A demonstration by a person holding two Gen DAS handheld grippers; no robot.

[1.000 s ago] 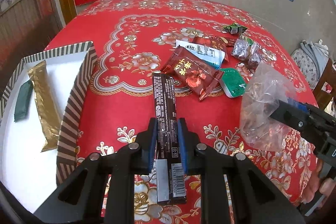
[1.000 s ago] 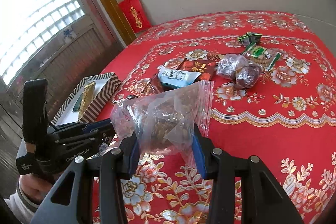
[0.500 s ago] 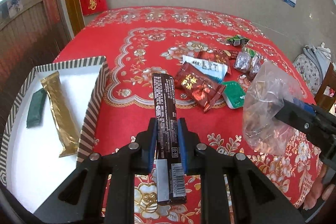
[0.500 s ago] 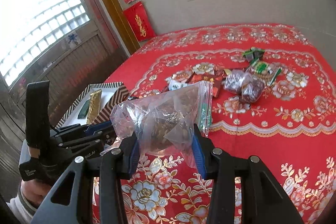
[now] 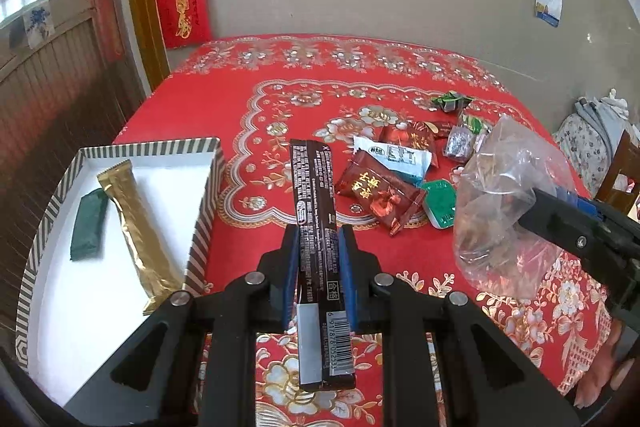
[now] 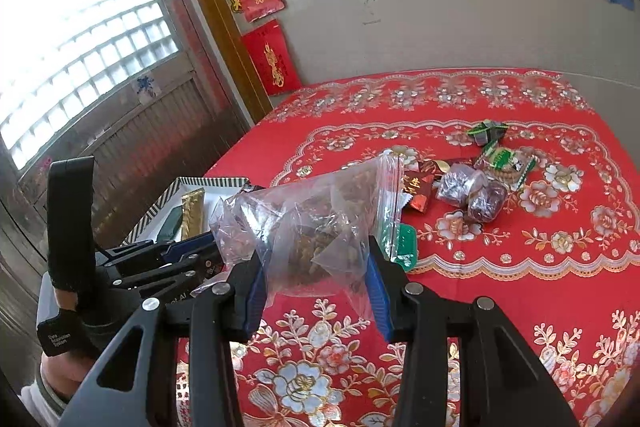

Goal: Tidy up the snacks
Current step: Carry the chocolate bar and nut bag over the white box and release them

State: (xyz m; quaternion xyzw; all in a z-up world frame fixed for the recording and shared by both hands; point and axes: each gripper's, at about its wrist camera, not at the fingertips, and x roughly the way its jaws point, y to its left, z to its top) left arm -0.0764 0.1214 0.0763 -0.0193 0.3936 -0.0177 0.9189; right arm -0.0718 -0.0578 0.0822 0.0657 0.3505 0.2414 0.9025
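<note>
My left gripper (image 5: 319,267) is shut on a long dark brown snack bar (image 5: 314,195), held lengthwise above the red tablecloth. To its left sits a striped box (image 5: 200,227) with a white floor, holding a gold bar (image 5: 138,227) and a dark green packet (image 5: 87,223). My right gripper (image 6: 316,291) is shut on a clear zip bag (image 6: 316,223) of brown snacks, lifted off the table; the same zip bag (image 5: 500,203) shows at the right of the left wrist view. Loose snacks (image 5: 384,187) lie in a pile at the table's middle.
The round table (image 6: 520,287) has a red floral cloth. Wrapped sweets (image 6: 472,195) and green packets (image 6: 504,163) lie at its far right. A wall with red hangings stands behind, a wooden partition and window at the left. A chair (image 5: 616,179) stands off the right edge.
Both grippers have risen with their loads: the table and the striped box look farther below. The grips on the bar and the zip bag are unchanged.
</note>
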